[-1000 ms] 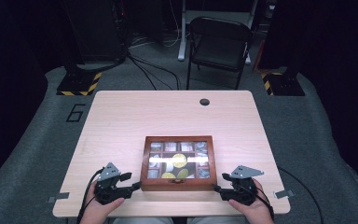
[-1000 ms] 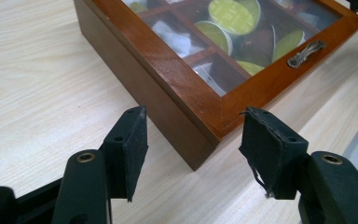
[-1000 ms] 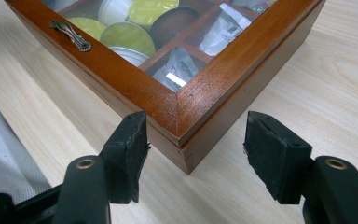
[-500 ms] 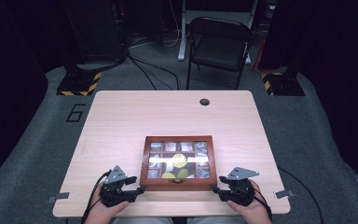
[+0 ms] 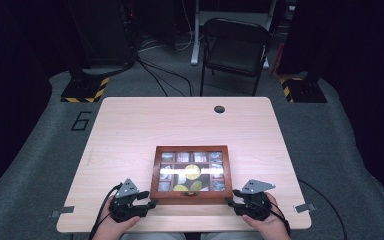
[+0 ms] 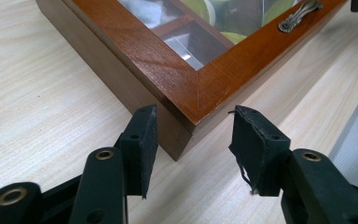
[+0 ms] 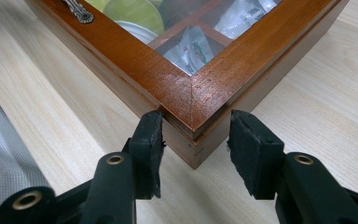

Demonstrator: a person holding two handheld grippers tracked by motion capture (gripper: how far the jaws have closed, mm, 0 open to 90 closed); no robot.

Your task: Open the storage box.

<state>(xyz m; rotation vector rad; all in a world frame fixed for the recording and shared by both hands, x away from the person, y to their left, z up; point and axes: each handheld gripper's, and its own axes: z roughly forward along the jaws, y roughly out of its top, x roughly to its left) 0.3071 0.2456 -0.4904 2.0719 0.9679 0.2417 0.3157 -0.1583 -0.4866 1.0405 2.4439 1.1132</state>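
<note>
Both hand-held grippers have just been closing w/ a near corner of the wooden box between the jaws; vs a second ago the left hand sits a bit lower/nearer. Judging by that, a two-sided grab to shift the box is starting. Left hand-held gripper: narrowed around the left corner, pads near, contact unclear. Right hand-held gripper: pinching the right corner. Box sits shut at the surface's near edge.

both tools, the left tool and right tool, have just closed their jaws onto the wooden box's near corners.
</note>
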